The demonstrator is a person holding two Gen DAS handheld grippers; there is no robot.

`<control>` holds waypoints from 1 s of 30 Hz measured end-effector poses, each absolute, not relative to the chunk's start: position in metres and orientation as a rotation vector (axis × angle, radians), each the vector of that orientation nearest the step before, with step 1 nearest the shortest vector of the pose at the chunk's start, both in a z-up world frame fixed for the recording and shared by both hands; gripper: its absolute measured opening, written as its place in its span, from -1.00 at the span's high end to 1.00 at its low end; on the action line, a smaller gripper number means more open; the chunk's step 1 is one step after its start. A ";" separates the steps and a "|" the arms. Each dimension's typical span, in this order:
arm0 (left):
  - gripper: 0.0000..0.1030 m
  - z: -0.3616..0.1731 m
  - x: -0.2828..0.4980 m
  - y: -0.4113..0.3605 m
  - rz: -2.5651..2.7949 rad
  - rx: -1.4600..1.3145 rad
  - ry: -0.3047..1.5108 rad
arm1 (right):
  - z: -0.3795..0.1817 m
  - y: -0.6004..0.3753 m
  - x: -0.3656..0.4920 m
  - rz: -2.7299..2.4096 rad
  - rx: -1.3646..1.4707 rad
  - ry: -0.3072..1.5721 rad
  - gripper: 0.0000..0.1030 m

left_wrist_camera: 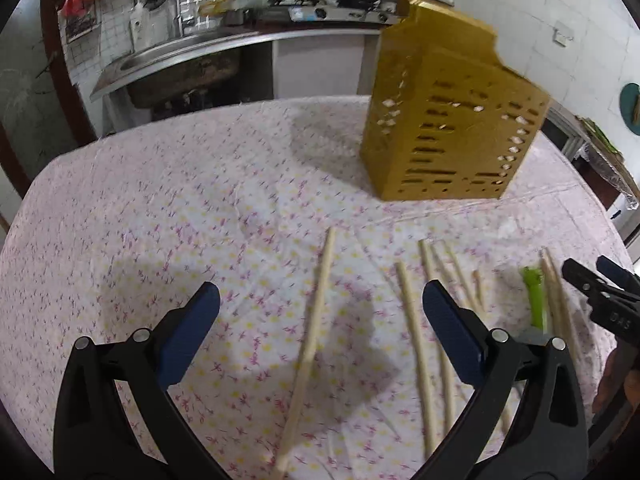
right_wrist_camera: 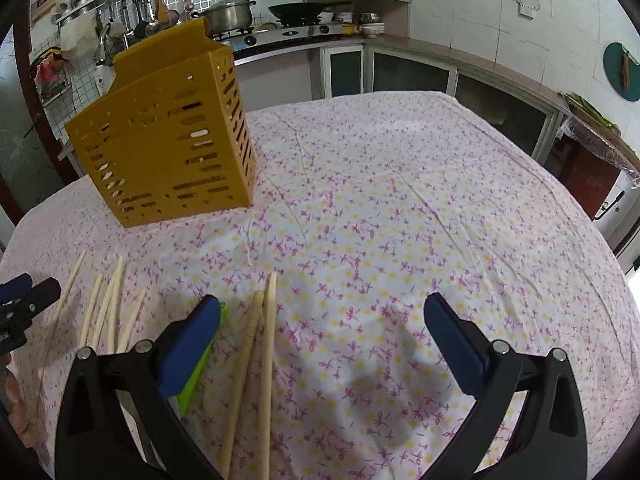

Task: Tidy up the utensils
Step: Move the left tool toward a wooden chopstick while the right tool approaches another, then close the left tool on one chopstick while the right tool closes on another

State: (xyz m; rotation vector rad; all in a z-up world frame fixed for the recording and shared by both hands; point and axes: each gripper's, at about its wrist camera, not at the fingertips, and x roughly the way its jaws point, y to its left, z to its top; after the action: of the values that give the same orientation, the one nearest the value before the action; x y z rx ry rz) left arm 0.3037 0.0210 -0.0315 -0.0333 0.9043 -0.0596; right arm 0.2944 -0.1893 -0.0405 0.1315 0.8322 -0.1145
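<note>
Right now I hold both hand-held grippers, left and right, wide open and empty above loose chopsticks. Next, I judge, comes closing on one for the yellow holder.

Bench: wearing a white cloth printed with pink and yellow flowers, creasing lightly. Yellow slotted holder: standing upright on the cloth toward the far side, holding pale sticks showing through its slots. Loose chopsticks: lying scattered on the near part of the cloth, some touching or crossing, one lying apart. Green-handled utensil: lying among the chopsticks, its working end not showing
</note>
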 end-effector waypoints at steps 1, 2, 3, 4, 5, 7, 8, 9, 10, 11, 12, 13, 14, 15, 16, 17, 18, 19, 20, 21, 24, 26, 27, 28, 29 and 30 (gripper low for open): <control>-0.90 -0.033 0.306 0.024 -0.057 -0.033 0.912 | -0.043 -0.190 0.295 -0.120 0.127 0.839 -0.93; -0.90 -0.035 0.307 0.025 -0.058 -0.035 0.914 | -0.044 -0.190 0.297 -0.124 0.122 0.845 -0.93; -0.90 -0.036 0.307 0.026 -0.059 -0.035 0.912 | -0.046 -0.190 0.297 -0.128 0.119 0.849 -0.93; -0.90 -0.037 0.308 0.027 -0.055 -0.034 0.911 | -0.048 -0.190 0.298 -0.130 0.115 0.851 -0.93; -0.90 -0.037 0.309 0.027 -0.048 -0.029 0.911 | -0.049 -0.190 0.298 -0.128 0.107 0.852 -0.93; -0.90 -0.039 0.313 0.028 -0.042 -0.028 0.920 | -0.049 -0.190 0.300 -0.136 0.090 0.852 -0.93; -0.89 -0.039 0.314 0.029 -0.046 -0.034 0.923 | -0.049 -0.191 0.300 -0.137 0.093 0.847 -0.93; -0.89 -0.040 0.315 0.030 -0.053 -0.044 0.925 | -0.047 -0.192 0.299 -0.130 0.102 0.842 -0.93; -0.87 -0.040 0.316 0.031 -0.059 -0.050 0.925 | -0.046 -0.194 0.298 -0.119 0.116 0.837 -0.93; -0.84 -0.041 0.317 0.032 -0.067 -0.057 0.927 | -0.044 -0.196 0.297 -0.109 0.127 0.834 -0.93; -0.73 -0.042 0.318 0.032 -0.072 -0.060 0.932 | -0.043 -0.197 0.297 -0.102 0.133 0.832 -0.92; -0.61 -0.044 0.320 0.032 -0.077 -0.063 0.944 | -0.042 -0.198 0.296 -0.095 0.138 0.834 -0.91; -0.54 -0.046 0.321 0.032 -0.081 -0.067 0.952 | -0.042 -0.198 0.295 -0.090 0.142 0.834 -0.91; -0.41 -0.048 0.322 0.032 -0.093 -0.078 0.967 | -0.042 -0.199 0.295 -0.078 0.149 0.837 -0.88; -0.35 -0.050 0.324 0.032 -0.102 -0.086 0.976 | -0.043 -0.199 0.295 -0.068 0.152 0.840 -0.74; -0.35 -0.051 0.324 0.032 -0.101 -0.087 0.978 | -0.043 -0.198 0.296 -0.057 0.153 0.847 -0.62; -0.32 -0.051 0.324 0.031 -0.098 -0.077 0.970 | -0.045 -0.197 0.297 -0.052 0.152 0.858 -0.40; -0.27 -0.050 0.324 0.030 -0.100 -0.067 0.967 | -0.046 -0.196 0.298 -0.051 0.153 0.864 -0.24; -0.24 -0.050 0.325 0.028 -0.105 -0.065 0.967 | -0.048 -0.196 0.299 -0.044 0.159 0.874 -0.19; -0.22 -0.050 0.325 0.027 -0.109 -0.066 0.966 | -0.049 -0.196 0.299 -0.036 0.165 0.880 -0.14; -0.11 -0.052 0.328 0.026 -0.115 -0.056 0.968 | -0.053 -0.194 0.302 -0.019 0.169 0.891 -0.01; -0.06 -0.052 0.329 0.024 -0.110 -0.043 0.967 | -0.054 -0.191 0.303 -0.013 0.160 0.895 0.02; -0.03 -0.053 0.329 0.024 -0.109 -0.039 0.968 | -0.055 -0.189 0.303 -0.012 0.153 0.900 0.10; 0.01 -0.053 0.330 0.023 -0.107 -0.036 0.968 | -0.056 -0.187 0.304 -0.014 0.139 0.905 0.14; 0.04 -0.053 0.330 0.023 -0.106 -0.033 0.968 | -0.056 -0.186 0.303 -0.019 0.130 0.906 0.16; 0.10 -0.053 0.330 0.023 -0.108 -0.030 0.968 | -0.055 -0.185 0.303 -0.023 0.125 0.906 0.20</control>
State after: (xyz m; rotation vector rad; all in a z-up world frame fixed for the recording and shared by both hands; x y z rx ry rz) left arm 0.3304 0.0227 -0.0531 -0.0305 0.9680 -0.1083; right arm 0.3029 -0.1846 -0.0555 0.1249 0.9062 -0.0229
